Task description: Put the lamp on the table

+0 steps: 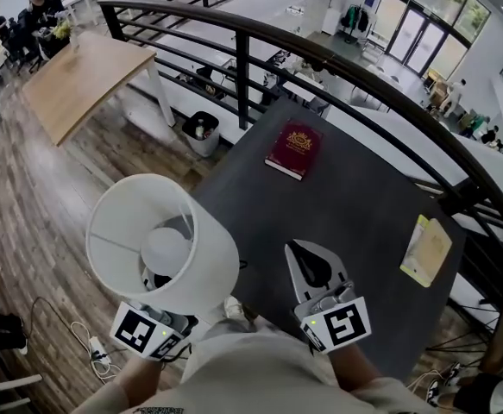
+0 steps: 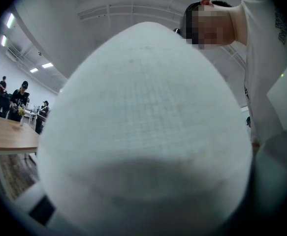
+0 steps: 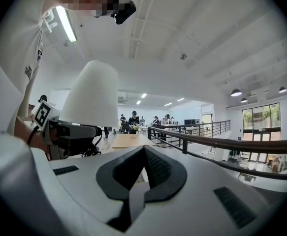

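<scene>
Right now the lamp [image 1: 160,240] is off the table [image 1: 355,188], carried in the air by the left gripper [image 1: 156,310] just beside the near left edge of the dark top, with wooden floor beneath most of it. Its white shade opens upward toward the head camera and covers the fingers. It also fills the left gripper view, so the grip itself cannot be seen. Since the lamp rides on that gripper with nothing else under it, I judge the fingers to be clamped on the lamp somewhere below the shade. The right gripper [image 1: 301,257] hovers over the near edge of the table with its fingers closed tip to tip on nothing. Its own view shows the two dark pads meeting, and the shade standing off to the side above the other gripper. This looks like the carrying step, with the setting-down not yet begun. The next move calls for bringing the lamp across over the bare middle of the table, keeping it upright, and lowering it until its base sits flat before the fingers let go. A red book [image 1: 293,149] lies toward the far side and a pale yellow booklet [image 1: 426,250] near the right edge. Both are well apart from the open space between them.
</scene>
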Action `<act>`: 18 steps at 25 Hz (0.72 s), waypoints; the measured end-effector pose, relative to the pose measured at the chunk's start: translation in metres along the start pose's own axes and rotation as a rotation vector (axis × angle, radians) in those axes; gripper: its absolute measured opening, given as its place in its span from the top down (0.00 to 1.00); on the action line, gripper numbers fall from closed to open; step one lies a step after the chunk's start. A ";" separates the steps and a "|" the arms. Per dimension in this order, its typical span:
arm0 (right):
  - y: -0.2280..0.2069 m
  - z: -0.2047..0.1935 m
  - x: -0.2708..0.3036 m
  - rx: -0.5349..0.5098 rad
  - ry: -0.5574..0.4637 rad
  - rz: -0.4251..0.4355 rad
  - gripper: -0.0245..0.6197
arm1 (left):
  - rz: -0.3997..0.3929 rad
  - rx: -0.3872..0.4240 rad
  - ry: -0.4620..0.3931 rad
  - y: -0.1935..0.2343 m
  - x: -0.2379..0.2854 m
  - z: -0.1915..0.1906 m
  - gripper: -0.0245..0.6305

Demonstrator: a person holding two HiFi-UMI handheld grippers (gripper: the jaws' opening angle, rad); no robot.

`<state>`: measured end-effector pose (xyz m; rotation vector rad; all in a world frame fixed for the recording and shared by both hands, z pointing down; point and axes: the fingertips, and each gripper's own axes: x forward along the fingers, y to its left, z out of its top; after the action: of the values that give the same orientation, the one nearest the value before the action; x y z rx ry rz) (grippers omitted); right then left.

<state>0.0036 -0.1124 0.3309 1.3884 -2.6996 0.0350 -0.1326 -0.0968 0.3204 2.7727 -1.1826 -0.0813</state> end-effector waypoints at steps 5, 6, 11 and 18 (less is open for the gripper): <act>-0.014 -0.007 0.003 0.040 0.007 -0.009 0.96 | 0.015 -0.013 0.009 0.002 0.014 -0.005 0.78; -0.015 -0.009 0.006 0.042 0.009 -0.007 0.96 | 0.019 -0.016 0.012 0.004 0.017 -0.006 0.78; -0.026 -0.016 0.021 0.008 0.020 0.005 0.96 | 0.029 -0.015 0.020 0.018 0.042 -0.012 0.78; -0.052 -0.012 0.062 -0.030 -0.003 -0.003 0.96 | 0.026 0.024 0.001 0.048 0.096 -0.013 0.78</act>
<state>0.0116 -0.1921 0.3478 1.3848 -2.6894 -0.0072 -0.0993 -0.1976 0.3398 2.7766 -1.2275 -0.0643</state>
